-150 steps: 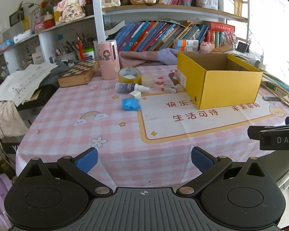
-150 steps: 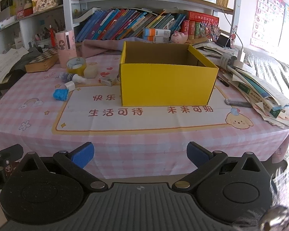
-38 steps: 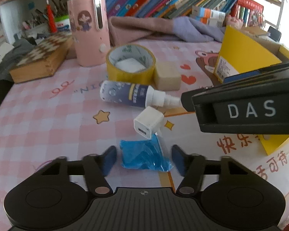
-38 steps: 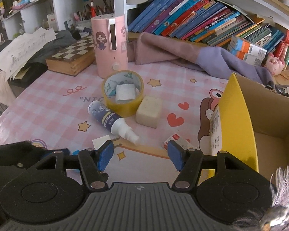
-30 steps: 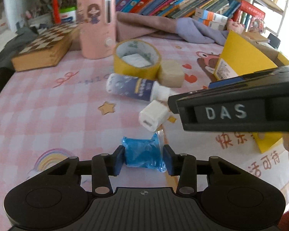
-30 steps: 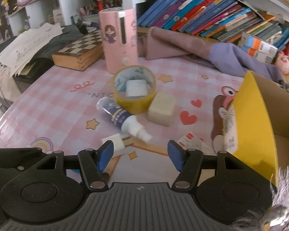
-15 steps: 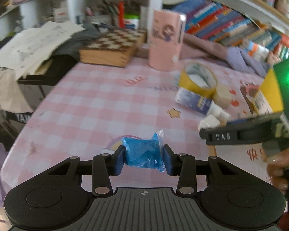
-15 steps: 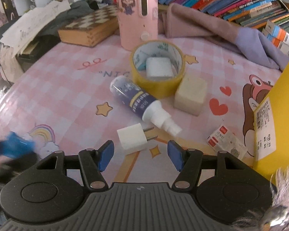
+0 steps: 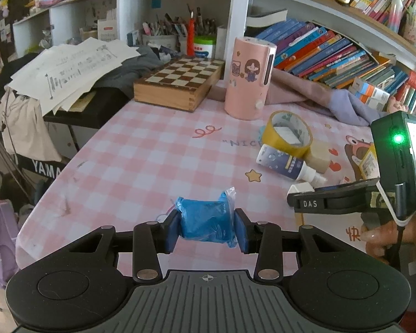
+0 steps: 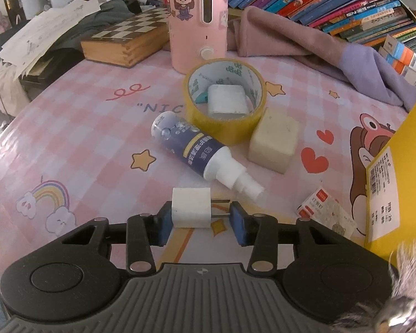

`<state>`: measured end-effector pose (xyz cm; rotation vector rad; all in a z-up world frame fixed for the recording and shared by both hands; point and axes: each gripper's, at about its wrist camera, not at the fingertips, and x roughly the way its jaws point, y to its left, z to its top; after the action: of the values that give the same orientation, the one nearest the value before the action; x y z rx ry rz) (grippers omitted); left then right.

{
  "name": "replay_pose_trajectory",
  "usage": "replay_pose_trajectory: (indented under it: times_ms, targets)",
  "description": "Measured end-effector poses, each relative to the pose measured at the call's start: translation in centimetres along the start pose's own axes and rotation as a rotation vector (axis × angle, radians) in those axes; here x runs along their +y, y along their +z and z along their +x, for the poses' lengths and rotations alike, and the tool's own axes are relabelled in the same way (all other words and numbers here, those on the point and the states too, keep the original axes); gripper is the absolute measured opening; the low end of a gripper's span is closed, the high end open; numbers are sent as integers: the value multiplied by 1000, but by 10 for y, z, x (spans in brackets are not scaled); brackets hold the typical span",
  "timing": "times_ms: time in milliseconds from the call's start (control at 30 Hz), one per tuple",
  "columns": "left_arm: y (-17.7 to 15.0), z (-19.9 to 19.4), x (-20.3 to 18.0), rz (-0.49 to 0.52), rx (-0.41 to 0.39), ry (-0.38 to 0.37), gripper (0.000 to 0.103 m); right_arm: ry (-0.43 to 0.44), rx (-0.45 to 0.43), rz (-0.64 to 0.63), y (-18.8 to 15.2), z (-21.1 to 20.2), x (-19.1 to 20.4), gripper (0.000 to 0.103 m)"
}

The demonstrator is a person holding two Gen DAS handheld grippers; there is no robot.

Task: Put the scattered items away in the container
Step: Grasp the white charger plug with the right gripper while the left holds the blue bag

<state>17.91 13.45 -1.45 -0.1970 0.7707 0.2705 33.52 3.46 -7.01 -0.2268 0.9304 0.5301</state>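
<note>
My left gripper (image 9: 206, 230) is shut on a blue plastic packet (image 9: 205, 222) and holds it above the pink checked tablecloth. My right gripper (image 10: 199, 222) is open, its jaws on either side of a white plug adapter (image 10: 191, 208) lying on the cloth; the left pad touches it, the prongs point at the right pad. Beyond lie a spray bottle (image 10: 199, 151), a yellow tape roll (image 10: 224, 102) with a white block inside, a beige block (image 10: 274, 141) and a small card packet (image 10: 327, 211). The yellow box (image 10: 393, 177) edge shows at right. The right gripper also shows in the left wrist view (image 9: 332, 199).
A pink cylinder (image 10: 198, 19) and a wooden chess box (image 10: 124, 40) stand behind the items. A purple cloth (image 10: 319, 47) and books lie at the back. The table edge (image 9: 41, 205) drops off at left, with papers (image 9: 69, 66) and a dark stand beyond.
My left gripper closed on the blue packet, lifted it and pulled back left. My right gripper moved down and forward until its jaws straddle the white plug adapter.
</note>
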Motion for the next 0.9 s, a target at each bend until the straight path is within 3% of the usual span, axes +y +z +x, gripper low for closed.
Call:
replay_pose_trajectory:
  times_ms: [333, 900]
  targets:
    - [-3, -5, -11, 25, -10, -9, 39, 59, -47, 1, -3, -28, -2, 41]
    - [-2, -11, -25, 28, -40, -28, 38, 46, -124, 5, -4, -59, -18, 41]
